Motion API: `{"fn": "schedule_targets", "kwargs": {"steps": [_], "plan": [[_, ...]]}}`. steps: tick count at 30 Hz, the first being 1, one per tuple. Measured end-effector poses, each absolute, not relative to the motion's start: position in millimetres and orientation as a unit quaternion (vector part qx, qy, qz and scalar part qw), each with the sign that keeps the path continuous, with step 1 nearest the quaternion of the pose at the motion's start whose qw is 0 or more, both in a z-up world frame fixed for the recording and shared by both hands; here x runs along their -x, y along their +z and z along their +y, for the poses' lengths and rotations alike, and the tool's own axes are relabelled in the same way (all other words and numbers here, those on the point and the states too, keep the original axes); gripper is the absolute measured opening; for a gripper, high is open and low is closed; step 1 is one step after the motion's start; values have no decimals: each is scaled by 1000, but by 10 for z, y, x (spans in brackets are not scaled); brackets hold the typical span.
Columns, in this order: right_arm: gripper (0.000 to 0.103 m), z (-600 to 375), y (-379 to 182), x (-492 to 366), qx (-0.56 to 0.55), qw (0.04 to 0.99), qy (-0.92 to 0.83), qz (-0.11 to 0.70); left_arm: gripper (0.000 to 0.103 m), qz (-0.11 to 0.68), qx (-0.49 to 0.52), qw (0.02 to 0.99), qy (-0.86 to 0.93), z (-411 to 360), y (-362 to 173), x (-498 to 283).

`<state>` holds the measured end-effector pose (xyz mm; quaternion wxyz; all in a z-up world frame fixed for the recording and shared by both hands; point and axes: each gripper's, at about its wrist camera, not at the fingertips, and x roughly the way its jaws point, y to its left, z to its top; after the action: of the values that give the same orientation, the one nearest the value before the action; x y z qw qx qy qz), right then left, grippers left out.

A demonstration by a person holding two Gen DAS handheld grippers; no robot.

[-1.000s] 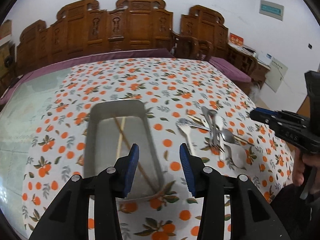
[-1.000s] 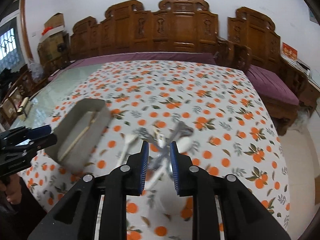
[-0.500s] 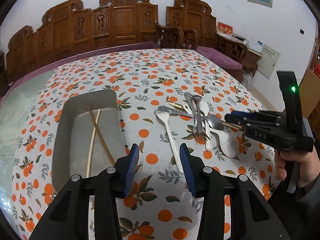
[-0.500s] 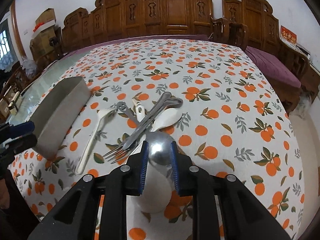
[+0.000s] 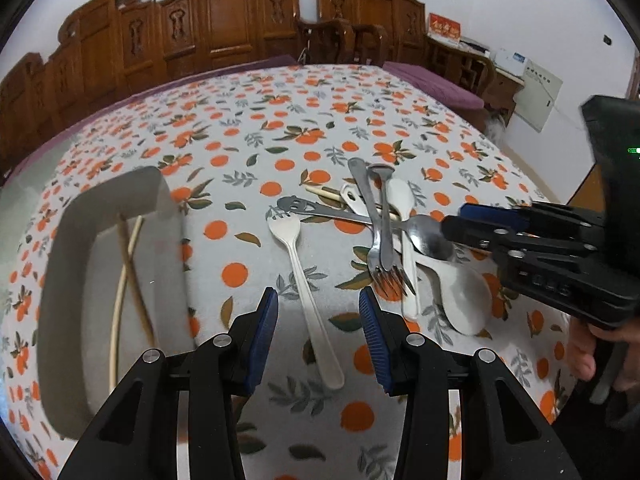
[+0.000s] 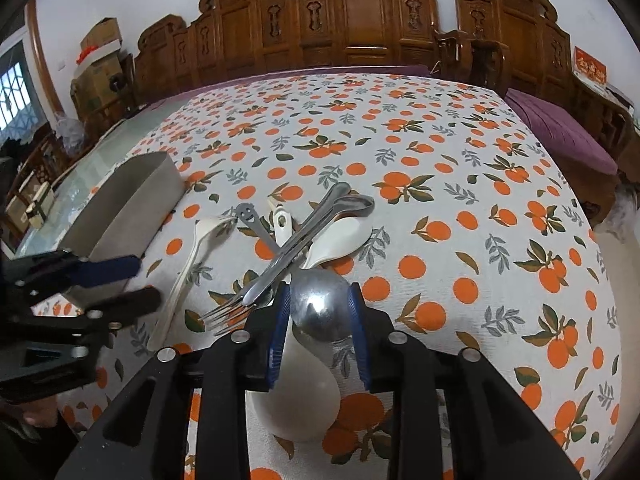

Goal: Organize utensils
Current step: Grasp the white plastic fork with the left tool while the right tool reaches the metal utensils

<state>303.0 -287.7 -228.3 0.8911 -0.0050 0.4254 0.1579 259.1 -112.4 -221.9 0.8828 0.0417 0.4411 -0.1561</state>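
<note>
On the left of the surface (image 5: pixel 248 128) stands a grey tray (image 5: pixel 64 264) w/ two chopsticks (image 5: pixel 128 264) inside. Left gripper (image 5: pixel 316 316) hovers over a white fork (image 5: pixel 304 280), jaws spread, nothing between. To the right lies the utensil pile (image 6: pixel 304 232). Right gripper (image 6: pixel 318 322) has its jaws opening around a steel spoon (image 6: pixel 320 308), which lies on a white spoon (image 6: pixel 296 392).

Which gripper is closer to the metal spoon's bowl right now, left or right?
Right. The right gripper has the metal spoon bowl between its opening jaws. The left gripper hovers apart from the pile, straddling the white fork handle.
</note>
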Motion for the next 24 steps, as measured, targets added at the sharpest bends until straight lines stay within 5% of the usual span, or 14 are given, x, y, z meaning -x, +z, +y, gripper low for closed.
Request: {"fn": "schedule_targets", "kwargs": {"steps": [10, 17, 20, 24], "plan": [[32, -2862, -2247, -3044, -7, 895, 154, 418, 32, 473, -51, 871, -119, -1214, -2449, -2962], [32, -2849, -2245, -3038, -12, 896, 150, 418, 20, 479, -44, 870, -107, -1191, -2525, -3068], [32, -2857, -2244, -3039, -12, 896, 150, 418, 6, 476, -45, 872, -106, -1167, -2533, -3068], [32, -2846, -2235, -3043, -18, 895, 151, 418, 6, 475, -33, 872, -115, -1119, -2500, -3046]]}}
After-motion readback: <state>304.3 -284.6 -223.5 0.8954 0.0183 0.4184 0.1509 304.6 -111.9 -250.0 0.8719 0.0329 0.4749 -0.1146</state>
